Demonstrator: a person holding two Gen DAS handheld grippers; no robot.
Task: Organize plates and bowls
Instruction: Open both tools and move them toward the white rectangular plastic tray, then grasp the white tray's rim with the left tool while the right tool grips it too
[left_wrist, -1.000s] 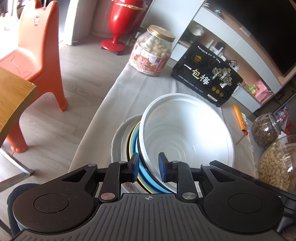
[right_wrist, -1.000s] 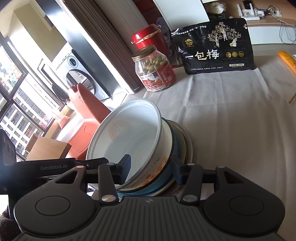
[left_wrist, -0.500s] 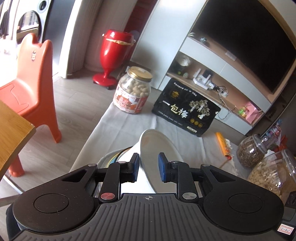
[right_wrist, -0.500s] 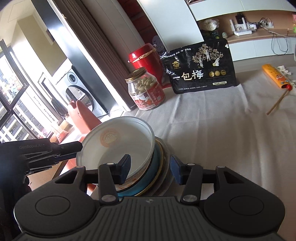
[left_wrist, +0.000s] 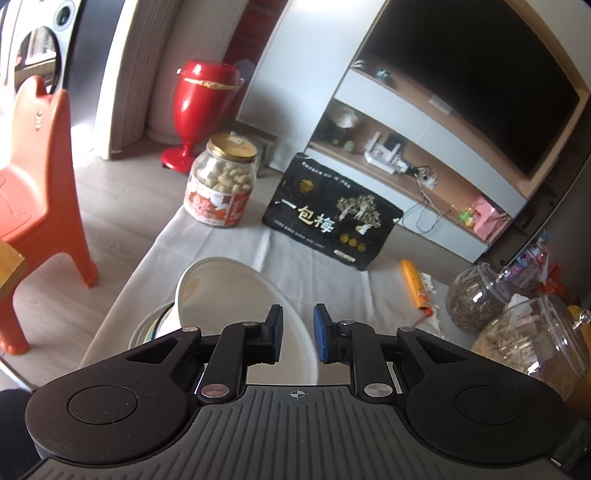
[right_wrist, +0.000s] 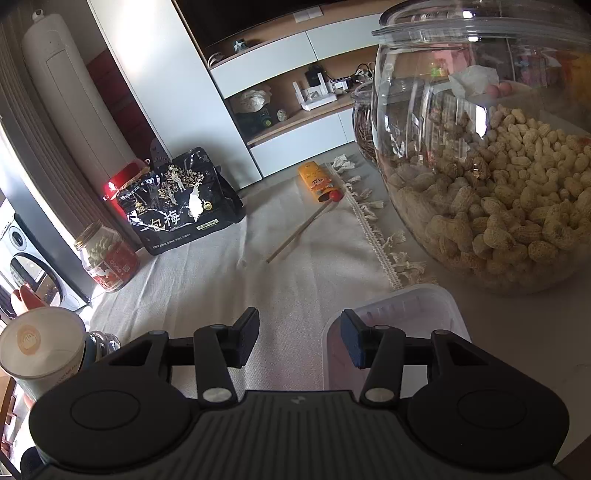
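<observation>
My left gripper (left_wrist: 298, 321) holds a white bowl (left_wrist: 236, 295) by its rim. The bowl's wall runs between the blue pads, and the jaws are closing on it. The bowl hangs tilted above the stack of plates (left_wrist: 151, 325), of which only the left edge shows beneath it. In the right wrist view the same white bowl (right_wrist: 37, 343) sits at the far left. My right gripper (right_wrist: 299, 328) is open over the white cloth with nothing between its fingers. Its right finger (right_wrist: 351, 339) stands over the edge of a clear plastic box (right_wrist: 406, 310).
A large glass jar of peanuts (right_wrist: 498, 166) stands close on the right. On the cloth are a nut jar (left_wrist: 221, 188), a black snack bag (left_wrist: 332, 218), an orange packet (left_wrist: 415, 284) and a wooden stick (right_wrist: 299, 232). An orange chair (left_wrist: 33, 177) stands beyond the table's left edge.
The left gripper has lifted the white bowl off the stack and tilted it. The right gripper has swung right, away from the stack, to the plastic box by the peanut jar.
</observation>
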